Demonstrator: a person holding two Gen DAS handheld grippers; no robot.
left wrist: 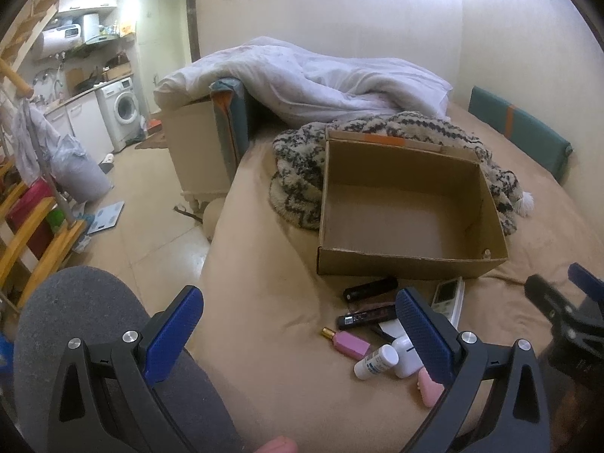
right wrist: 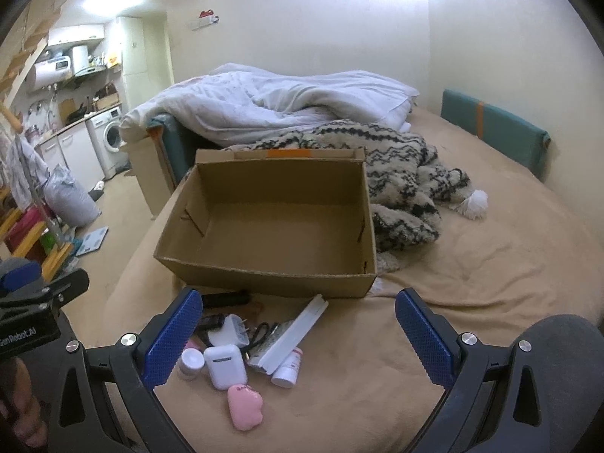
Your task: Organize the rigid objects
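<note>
An open, empty cardboard box (left wrist: 407,260) (right wrist: 264,279) stands on the tan bed. In front of it lies a cluster of small items: a white earbud case (right wrist: 225,365) (left wrist: 406,351), a pink cloud-shaped case (right wrist: 244,406) (left wrist: 430,387), a white remote (right wrist: 292,334) (left wrist: 449,296), a pink perfume bottle (left wrist: 349,343), white bottles (left wrist: 375,361) (right wrist: 288,368), a white charger plug (right wrist: 230,330) and black tubes (left wrist: 372,288). My left gripper (left wrist: 298,339) is open and empty, left of the cluster. My right gripper (right wrist: 298,339) is open and empty, just behind the cluster.
A patterned fuzzy blanket (right wrist: 407,185) and a white duvet (right wrist: 271,102) lie behind the box. A teal cushion (right wrist: 494,128) leans at the far right. The bed's left edge drops to the floor (left wrist: 151,226), with wooden shelving (left wrist: 34,234) and a washing machine (left wrist: 119,109) beyond.
</note>
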